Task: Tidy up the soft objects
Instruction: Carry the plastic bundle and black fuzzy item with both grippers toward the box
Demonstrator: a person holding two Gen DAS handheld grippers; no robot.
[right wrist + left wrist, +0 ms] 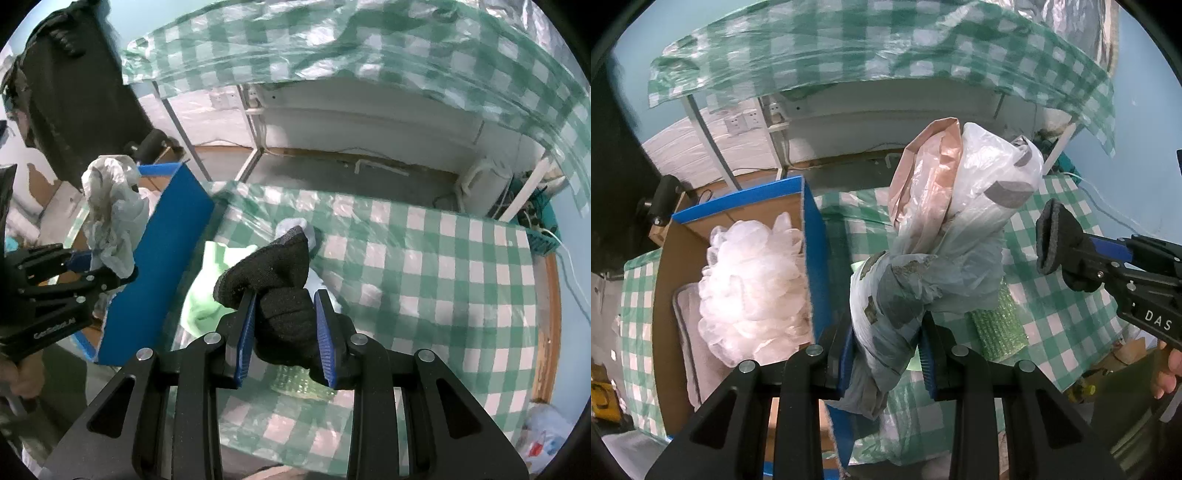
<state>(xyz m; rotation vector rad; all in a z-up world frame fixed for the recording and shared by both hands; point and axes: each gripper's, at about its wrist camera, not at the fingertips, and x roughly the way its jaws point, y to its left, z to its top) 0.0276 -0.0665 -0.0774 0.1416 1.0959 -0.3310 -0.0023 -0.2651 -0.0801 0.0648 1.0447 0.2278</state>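
Note:
My left gripper (886, 354) is shut on a knotted bundle of plastic bags (945, 236), white, pink and grey, lifted beside the blue-sided cardboard box (812, 236). Inside that box lie a white mesh bath puff (753, 288) and a pale cushion (689, 354). My right gripper (284, 332) is shut on a black knitted sock (280, 280), held above the checked table (443, 280). The same sock (1052, 236) and right gripper show at the right of the left wrist view. The bag bundle (110, 221) and left gripper appear at the left of the right wrist view.
On the green-and-white checked tablecloth lie a light green cloth (210, 280), a white item (295, 227) behind the sock, and green bubble wrap (997, 328). A second checked table (332, 55) stands beyond. A dark-clothed person (74, 92) is at the upper left. Cables (546, 236) lie at the right.

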